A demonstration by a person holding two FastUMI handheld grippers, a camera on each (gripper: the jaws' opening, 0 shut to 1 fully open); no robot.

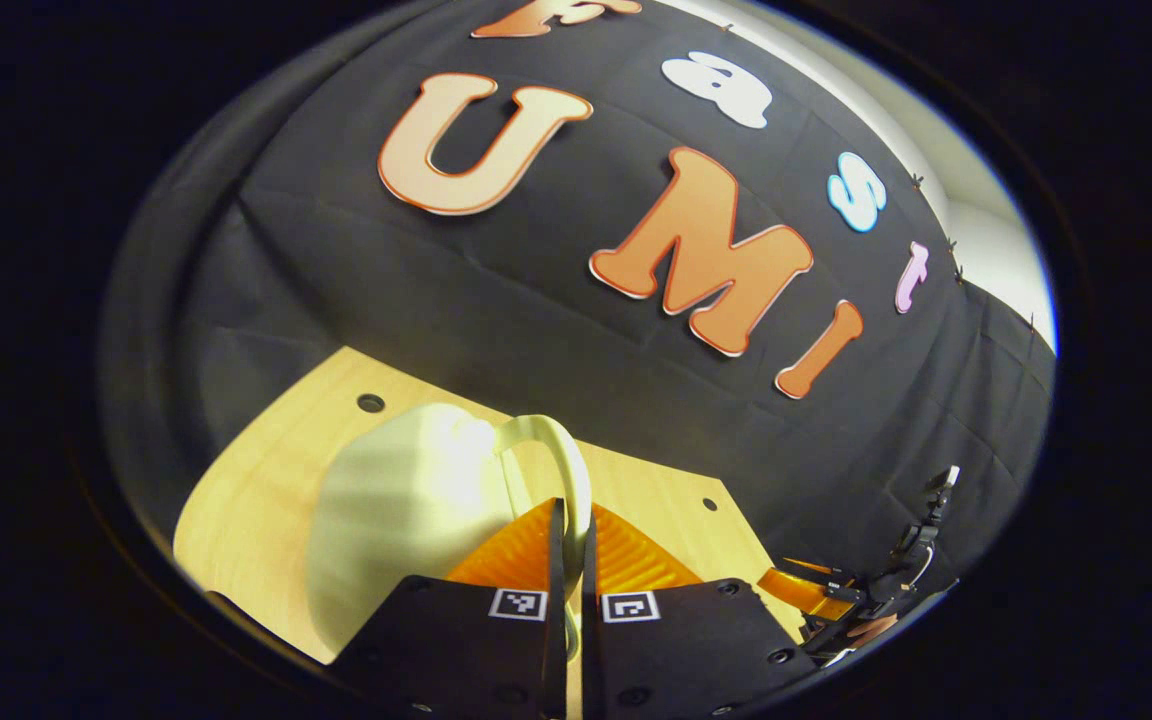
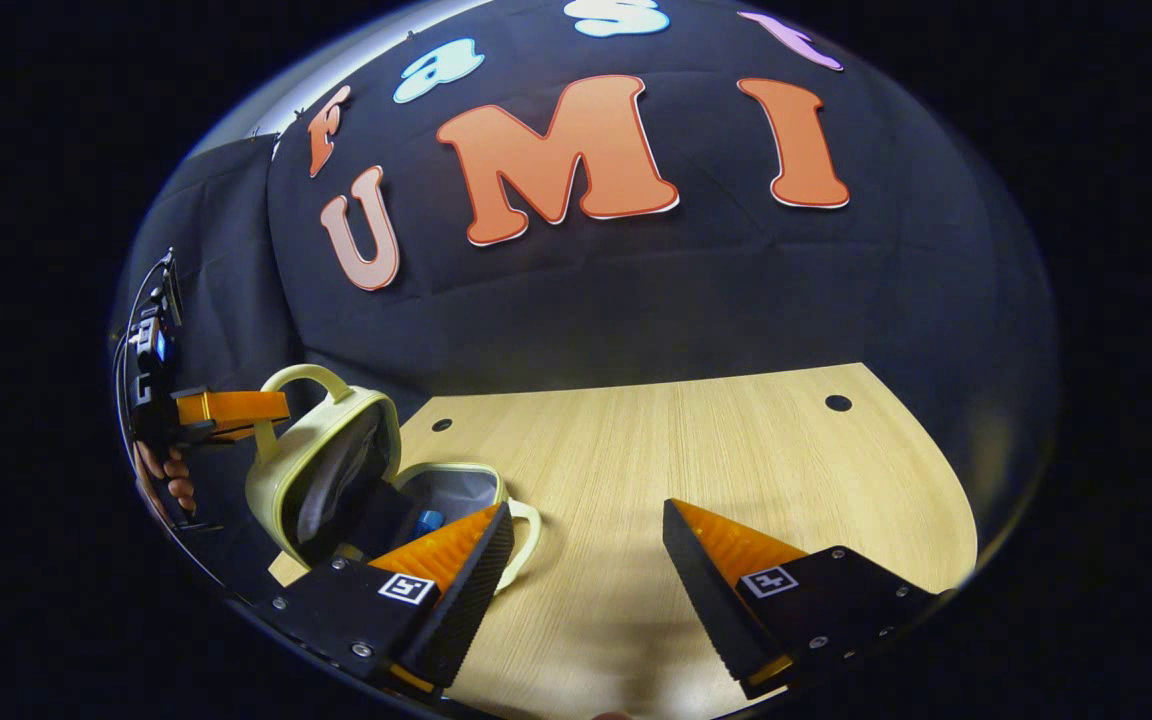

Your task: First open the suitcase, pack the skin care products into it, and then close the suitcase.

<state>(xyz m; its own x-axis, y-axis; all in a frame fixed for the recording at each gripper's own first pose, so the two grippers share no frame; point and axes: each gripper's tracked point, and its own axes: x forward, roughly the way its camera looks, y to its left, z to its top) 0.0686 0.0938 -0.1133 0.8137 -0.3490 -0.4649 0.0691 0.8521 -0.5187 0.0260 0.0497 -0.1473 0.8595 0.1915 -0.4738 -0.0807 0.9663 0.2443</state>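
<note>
Near the tabletop's (image 1: pixel 256 480) left edge, left gripper view: suitcase (image 1: pixel 396 500) seen from behind its raised lid. Left gripper (image 1: pixel 568 505) almost fully closed, fingers pinching the lid's handle (image 1: pixel 548 440) between them.

Right gripper view next: suitcase (image 2: pixel 321 470) at the tabletop's (image 2: pixel 736 450) front left corner, open, lid (image 2: pixel 336 450) standing tilted over the lower half. Left gripper (image 2: pixel 236 408) at the handle (image 2: pixel 301 375), a hand (image 2: pixel 171 480) behind it. Right gripper (image 2: pixel 588 510) spread wide, holding nothing, over bare wood just beside the lower half. Inside, a blue item (image 2: pixel 426 522) beside something dark; probably skin care products, too small to tell.

Opening looks done. Packing seems finished or close to it, judging by no loose products on the visible wood. Left to do: swing the lid down and shut the suitcase.
</note>
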